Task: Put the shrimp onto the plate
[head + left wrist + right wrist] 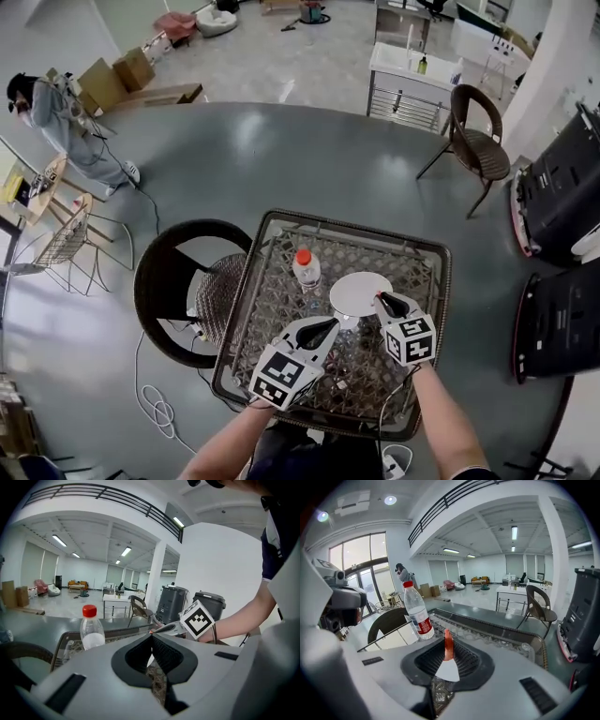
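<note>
An orange shrimp (448, 645) stands upright between the jaws of my right gripper (448, 649), which is shut on it. In the head view that gripper (380, 298) hangs over the near right edge of the white plate (359, 292), and part of the plate (447, 671) shows right under the shrimp. My left gripper (330, 324) is just left of and nearer than the plate, jaws together with nothing between them (151, 635). A clear bottle with a red cap (306, 270) stands left of the plate.
The plate and bottle rest on a glass-topped wicker table (281, 225). A dark round chair (164, 281) sits at its left, another chair (478, 141) farther right, black bins (562, 187) at the right. A person (56, 112) stands far left.
</note>
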